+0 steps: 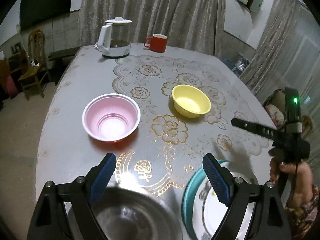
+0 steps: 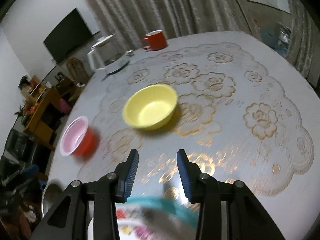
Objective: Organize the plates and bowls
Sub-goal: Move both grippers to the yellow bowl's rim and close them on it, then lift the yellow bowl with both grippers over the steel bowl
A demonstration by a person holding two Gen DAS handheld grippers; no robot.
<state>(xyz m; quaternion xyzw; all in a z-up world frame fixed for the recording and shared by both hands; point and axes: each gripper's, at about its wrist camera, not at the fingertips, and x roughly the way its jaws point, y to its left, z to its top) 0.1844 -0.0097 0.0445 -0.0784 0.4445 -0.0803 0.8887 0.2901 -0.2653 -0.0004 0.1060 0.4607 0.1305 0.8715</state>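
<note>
Left wrist view: both grippers, left (image 1: 159, 177) and right (image 2: 157, 177), gape empty (plates stacked nearby), while yellow plastic bowl (image 1: 191, 104) and pink-lined red bowl (image 1: 111, 117) sit apart, unstacked

your left wrist camera is looking forward and down along its two blue fingers (image 1: 217, 178) over the near edge of the table (image 1: 200, 70), facing the curtain (image 1: 156, 10) at the far side. it is sitting close above a steel bowl (image 1: 132, 216) and a plate (image 1: 210, 206) at the bottom of its view, and it is catching your right gripper (image 1: 236, 122) from the side at the right edge.

your right wrist camera is looking the same way from further right, tilted, with motion blur. both views are sharing the yellow bowl (image 2: 151, 107), the pink bowl (image 2: 75, 136), the kettle (image 2: 106, 58), the red mug (image 2: 155, 40) and the tv (image 2: 68, 34).
</note>
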